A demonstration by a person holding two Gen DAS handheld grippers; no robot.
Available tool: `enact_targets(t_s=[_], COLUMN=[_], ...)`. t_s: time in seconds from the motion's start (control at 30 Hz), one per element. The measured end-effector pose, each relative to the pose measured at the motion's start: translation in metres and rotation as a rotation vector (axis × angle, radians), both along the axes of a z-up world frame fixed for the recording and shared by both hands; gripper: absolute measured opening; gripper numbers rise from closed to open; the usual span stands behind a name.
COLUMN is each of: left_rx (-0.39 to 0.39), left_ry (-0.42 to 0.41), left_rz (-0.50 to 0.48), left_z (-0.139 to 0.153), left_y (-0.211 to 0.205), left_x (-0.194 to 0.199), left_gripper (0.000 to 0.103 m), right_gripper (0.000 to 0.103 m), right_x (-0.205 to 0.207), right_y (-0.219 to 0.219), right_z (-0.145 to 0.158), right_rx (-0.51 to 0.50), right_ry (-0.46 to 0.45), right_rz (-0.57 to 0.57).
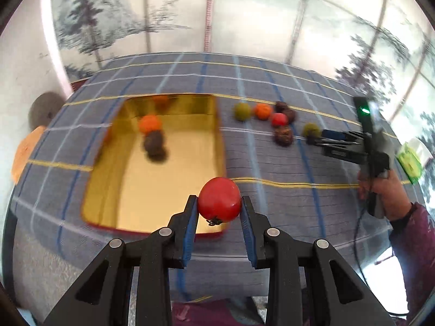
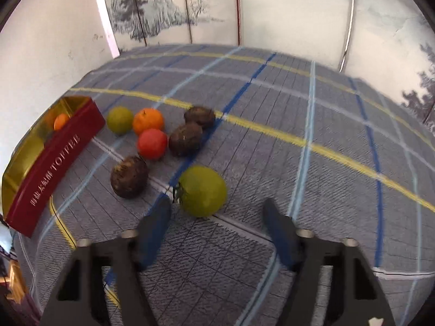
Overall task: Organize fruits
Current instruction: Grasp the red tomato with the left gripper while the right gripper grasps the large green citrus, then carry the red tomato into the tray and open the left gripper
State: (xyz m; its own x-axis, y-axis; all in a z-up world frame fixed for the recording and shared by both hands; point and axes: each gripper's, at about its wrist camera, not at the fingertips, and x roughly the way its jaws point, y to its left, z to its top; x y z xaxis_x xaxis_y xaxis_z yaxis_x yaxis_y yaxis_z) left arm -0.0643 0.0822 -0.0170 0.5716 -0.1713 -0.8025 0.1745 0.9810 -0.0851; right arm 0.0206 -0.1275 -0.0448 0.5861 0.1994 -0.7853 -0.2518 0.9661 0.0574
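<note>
Red box wall point(image 2: 51, 163) reads "TOFFEE"; left hand-held gripper point(image 1: 219, 203) pinches a red tomato point(image 1: 219, 199), right hand-held gripper point(image 2: 216, 212) spread near a green tomato point(image 2: 202, 190).

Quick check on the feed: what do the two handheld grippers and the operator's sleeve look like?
Both grippers, left and right, have black angular fingers with silver pivot pins and blue pads. In the left wrist view the right one carries a black upright with a green light, a thin black cable trails below, and the sleeve is patterned maroon.

Tree-painted wall panels point(image 1: 244, 21) behind plaid-covered table point(image 2: 272, 108)
</note>
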Motion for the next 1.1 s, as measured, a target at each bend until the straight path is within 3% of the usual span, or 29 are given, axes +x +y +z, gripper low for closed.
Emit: enact_targets(t_s=[0.07, 0.23, 0.43, 1.1], left_rx=[0.0, -0.054, -0.025, 0.144], left_ry=[0.009, 0.018, 0.014, 0.002], left_rz=[0.032, 0.136, 0.198, 0.125], left_z=[-0.004, -0.005, -0.006, -0.033], left_y=[0.014, 0.059, 0.091, 0.07], left_x=[0.002, 0.012, 0.029, 0.088], left_gripper=[0.032, 0.032, 0.032, 0.032], right_gripper=[0.028, 0.028, 0.028, 0.028], right_x=[-0.002, -0.019, -0.029, -0.027], right_y=[-0.002, -0.01, -0.03, -0.029], right_z=[0.002, 0.003, 0.003, 0.001], right_rx=[0.041, 0.051, 0.076, 0.072], right_ry=[0.012, -0.018, -0.029, -0.015], right_rz=[0.004, -0.04, -0.113, -0.124])
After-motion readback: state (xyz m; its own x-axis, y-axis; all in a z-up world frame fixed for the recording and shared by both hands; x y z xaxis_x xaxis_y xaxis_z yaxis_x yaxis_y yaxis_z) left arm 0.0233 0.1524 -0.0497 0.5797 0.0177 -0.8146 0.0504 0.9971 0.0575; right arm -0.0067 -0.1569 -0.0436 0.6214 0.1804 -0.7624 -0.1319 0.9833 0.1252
